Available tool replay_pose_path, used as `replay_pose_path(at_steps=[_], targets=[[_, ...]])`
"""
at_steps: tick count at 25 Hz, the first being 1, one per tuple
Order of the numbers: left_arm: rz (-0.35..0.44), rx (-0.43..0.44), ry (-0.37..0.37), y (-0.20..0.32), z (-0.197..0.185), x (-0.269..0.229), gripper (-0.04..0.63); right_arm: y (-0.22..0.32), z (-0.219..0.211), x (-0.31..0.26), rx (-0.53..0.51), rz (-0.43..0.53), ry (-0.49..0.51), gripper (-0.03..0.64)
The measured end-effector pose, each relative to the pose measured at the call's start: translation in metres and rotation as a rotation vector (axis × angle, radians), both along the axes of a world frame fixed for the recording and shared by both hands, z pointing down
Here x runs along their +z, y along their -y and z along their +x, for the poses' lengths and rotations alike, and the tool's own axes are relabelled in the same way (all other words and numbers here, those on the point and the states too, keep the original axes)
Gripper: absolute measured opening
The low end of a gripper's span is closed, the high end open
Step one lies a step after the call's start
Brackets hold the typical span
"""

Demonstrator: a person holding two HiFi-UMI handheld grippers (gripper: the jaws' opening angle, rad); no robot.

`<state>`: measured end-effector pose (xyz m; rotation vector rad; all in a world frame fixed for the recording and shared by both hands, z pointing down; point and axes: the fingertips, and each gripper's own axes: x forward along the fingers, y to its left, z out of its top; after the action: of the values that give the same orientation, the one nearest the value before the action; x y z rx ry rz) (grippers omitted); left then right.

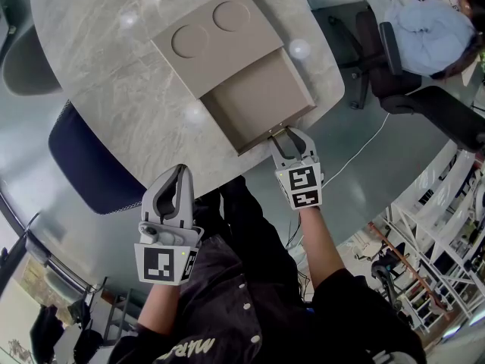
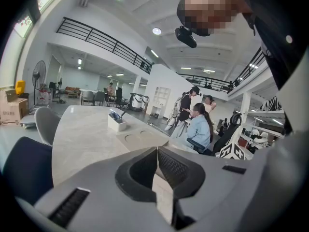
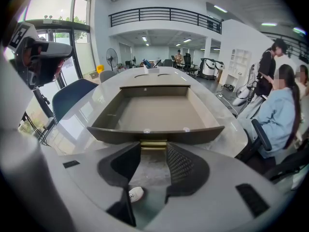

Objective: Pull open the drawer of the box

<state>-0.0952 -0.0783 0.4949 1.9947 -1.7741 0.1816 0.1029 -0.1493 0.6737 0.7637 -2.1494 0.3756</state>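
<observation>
On the pale marble bench (image 1: pixel 98 59), above a glossy grey floor (image 1: pixel 379 180), the box (image 1: pixel 220 40) lies with its drawer (image 1: pixel 261 97) drawn out toward the near edge, right tongs (image 1: pixel 285 133) clamped on its brass handle (image 3: pixel 153 144), left tongs (image 1: pixel 180 173) closed and empty.

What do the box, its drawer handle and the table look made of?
Box: matte taupe board or leatherette, with no gloss.
Handle: probably metal, with a brass-coloured sheen.
Table: polished marble or a marble-look slab, with grey veins and lamp reflections.
</observation>
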Motion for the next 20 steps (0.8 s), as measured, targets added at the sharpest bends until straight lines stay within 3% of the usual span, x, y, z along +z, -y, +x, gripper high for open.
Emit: replay_pose_path(at_steps=[20], targets=[[0.022, 0.007, 0.007, 0.0000, 0.0018, -0.0054, 0.018, 0.0020, 0.0047, 0.0054, 0.018, -0.046, 0.004, 0.186]])
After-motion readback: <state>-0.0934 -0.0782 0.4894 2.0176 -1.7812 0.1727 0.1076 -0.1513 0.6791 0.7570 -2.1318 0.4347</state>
